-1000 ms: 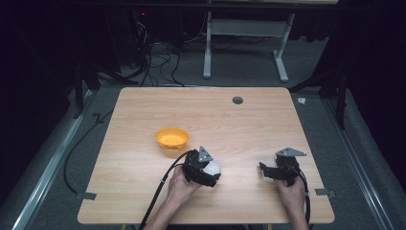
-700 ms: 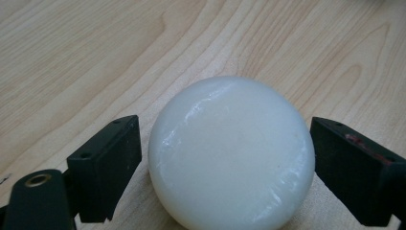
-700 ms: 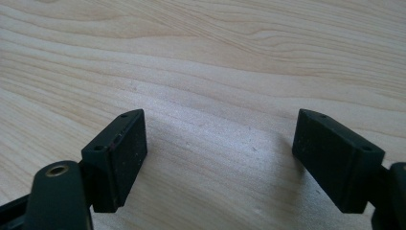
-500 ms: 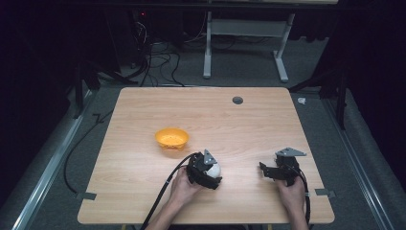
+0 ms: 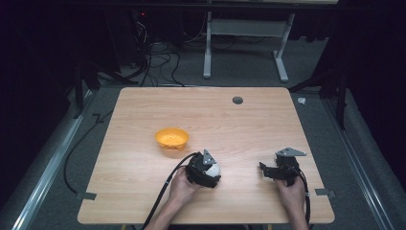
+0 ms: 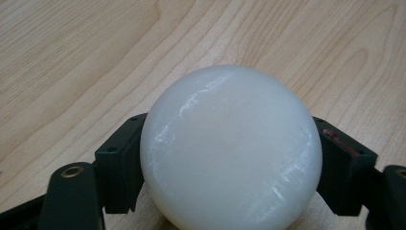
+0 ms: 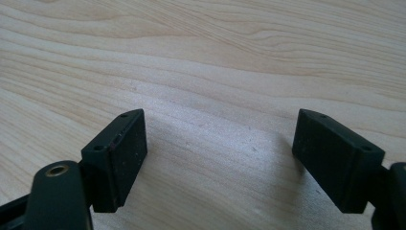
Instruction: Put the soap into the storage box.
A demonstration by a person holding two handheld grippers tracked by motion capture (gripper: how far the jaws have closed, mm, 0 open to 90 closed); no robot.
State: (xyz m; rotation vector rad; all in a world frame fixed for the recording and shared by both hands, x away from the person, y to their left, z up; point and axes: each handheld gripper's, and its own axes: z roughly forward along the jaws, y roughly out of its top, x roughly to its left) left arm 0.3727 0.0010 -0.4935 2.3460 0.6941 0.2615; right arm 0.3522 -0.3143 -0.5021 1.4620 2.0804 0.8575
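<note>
White and glossy, the ball (image 6: 231, 146) sits pinched between the jaws of the left hand-held gripper (image 5: 205, 171), low over the wooden counter (image 5: 249, 120) near the orange bowl (image 5: 172, 138). The grip should stay centred during the lift toward the bowl. The right hand-held gripper (image 5: 268, 171) rests spread. Against the earlier frame, the left one has shifted slightly rightward.

Worktop (image 5: 143, 191) mostly bare; only obstacle is the bowl (image 5: 172, 138) at 11 o'clock from left gripper (image 5: 207, 171). Right gripper (image 5: 268, 171) unobstructed.
</note>
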